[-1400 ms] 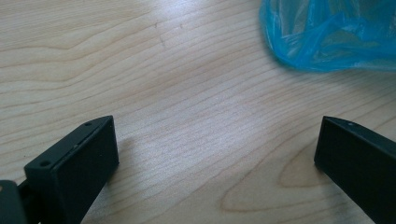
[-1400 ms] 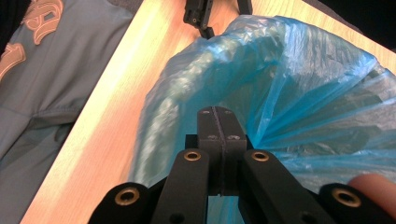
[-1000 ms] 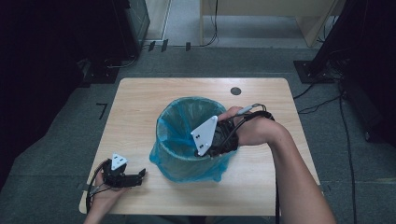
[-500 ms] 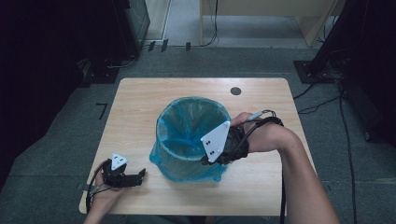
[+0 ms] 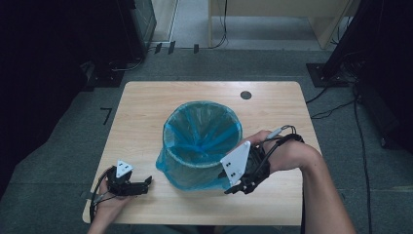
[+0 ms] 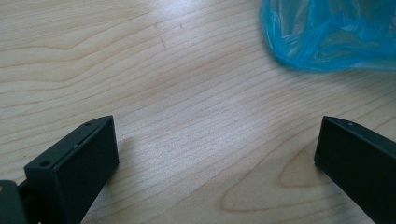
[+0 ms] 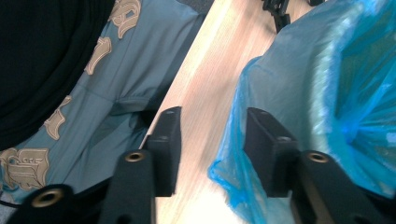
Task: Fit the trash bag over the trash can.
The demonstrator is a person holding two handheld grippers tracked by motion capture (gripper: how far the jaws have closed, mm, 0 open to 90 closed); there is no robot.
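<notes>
A round bin lined with a blue plastic bag (image 5: 202, 141) stands in the middle of the wooden table (image 5: 146, 107). My right gripper (image 5: 236, 187) is low against the bin's front right side, outside the rim. In the right gripper view its jaws (image 7: 212, 135) are partly open, and the bag's loose overhang (image 7: 233, 177) hangs against the right-hand jaw with bare wood in the gap. My left gripper (image 5: 146, 184) rests near the table's front left corner, apart from the bin. Its jaws (image 6: 217, 140) are wide open over bare wood, with the bag (image 6: 331, 32) further ahead.
A small dark hole (image 5: 246, 95) sits in the tabletop at the back right. The table's front edge runs close behind my right gripper, with the person's grey-blue patterned shirt (image 7: 116, 70) beyond it. Cables and dark equipment stand on the floor around the table.
My right gripper has moved from over the bin's rim down and toward the front, along the outside of the bag. The left gripper has stayed put.
</notes>
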